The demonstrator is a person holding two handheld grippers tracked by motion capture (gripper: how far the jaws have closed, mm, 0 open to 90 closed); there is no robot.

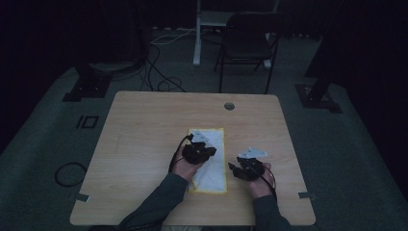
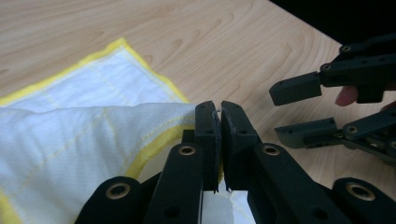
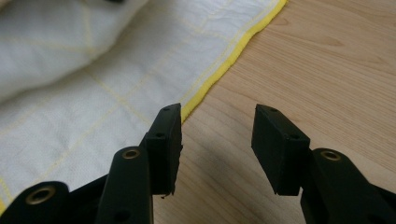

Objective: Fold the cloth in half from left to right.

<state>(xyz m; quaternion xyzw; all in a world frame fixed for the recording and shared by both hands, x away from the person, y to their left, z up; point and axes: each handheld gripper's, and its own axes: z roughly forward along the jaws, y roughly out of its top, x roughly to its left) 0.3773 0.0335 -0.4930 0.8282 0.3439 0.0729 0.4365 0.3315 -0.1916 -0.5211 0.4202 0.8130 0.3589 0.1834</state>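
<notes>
From above we see both hands low on the wooden bench [image 1: 144, 125], the white, yellow-edged cloth [image 1: 214, 166] lying near its middle under the left tongs [image 1: 198, 152]. Up close, the left tongs [image 2: 219, 122] are pinched together on a lifted fold of that cloth [image 2: 84, 135], a detail the dim high view hides. The right tongs [image 3: 217, 140] stand wide apart, holding nothing, above bare wood just beside the cloth's [image 3: 93, 93] yellow hem.
</notes>
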